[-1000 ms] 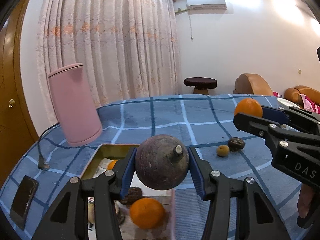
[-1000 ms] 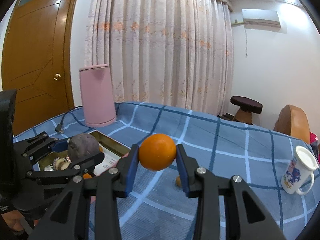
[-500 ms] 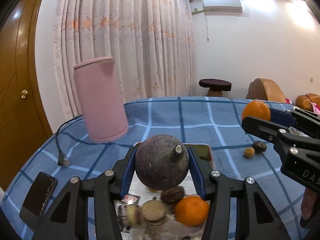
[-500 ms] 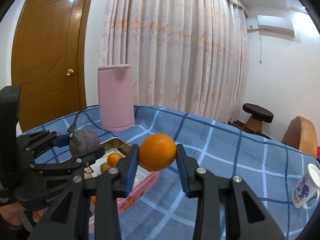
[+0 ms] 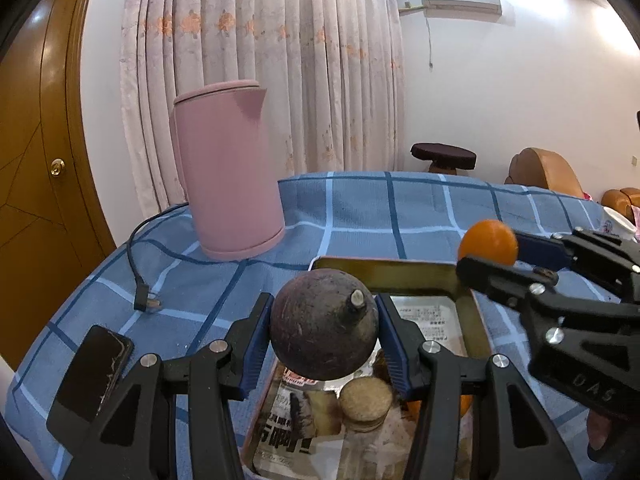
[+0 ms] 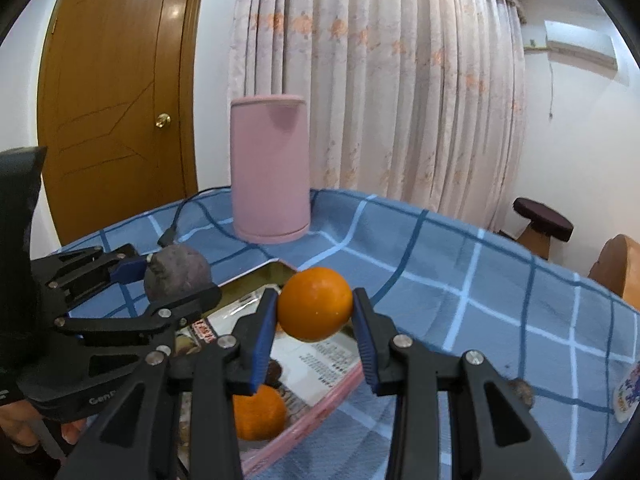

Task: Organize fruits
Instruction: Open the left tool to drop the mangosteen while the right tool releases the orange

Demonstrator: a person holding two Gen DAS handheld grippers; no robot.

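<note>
Legible markings: "DAS" on the right gripper body, "Gen" on the left gripper body; printed paper lining the tray carries red and black characters too small to read.

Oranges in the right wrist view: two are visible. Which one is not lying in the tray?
The upper orange, clamped between the right gripper pads above the tray. The other orange lies lower, on the tray's printed paper.
</note>
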